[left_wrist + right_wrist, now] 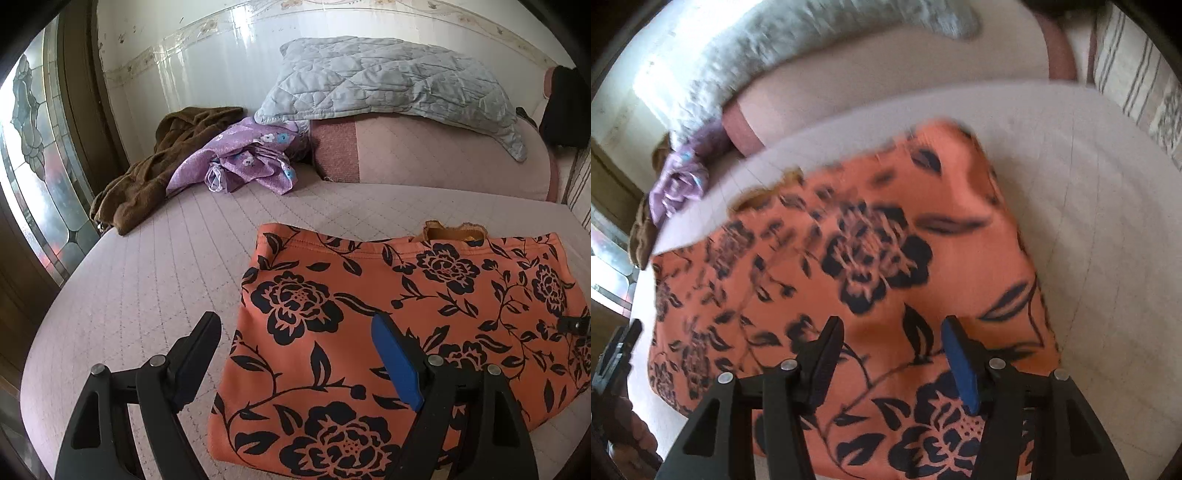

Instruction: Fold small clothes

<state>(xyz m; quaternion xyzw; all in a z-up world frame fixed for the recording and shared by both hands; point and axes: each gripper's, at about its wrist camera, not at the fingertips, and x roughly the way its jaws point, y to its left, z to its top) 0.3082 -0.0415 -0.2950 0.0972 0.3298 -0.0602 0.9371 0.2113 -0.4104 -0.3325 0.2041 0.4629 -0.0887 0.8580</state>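
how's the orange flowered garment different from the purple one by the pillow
The orange garment lies spread flat near the grippers; the purple garment sits crumpled in a heap by the pillow. Orange has big black flowers, purple small pale ones. Both are floral and rest on the bed.

Bedroom corner, daylight coming in from the left

Bed (155,280) has a pale pink quilted cover, with a long pink bolster (424,155) across the head and a grey-blue quilted pillow (388,81) lying on top of it. Wall (207,62) behind is glossy white tile with a flowery border strip, kinda scuffed near the corner. On the left there's a leaded patterned glass window (33,155) in a dark wood frame, really bright. Striped fabric (1134,70) shows off to the right edge.
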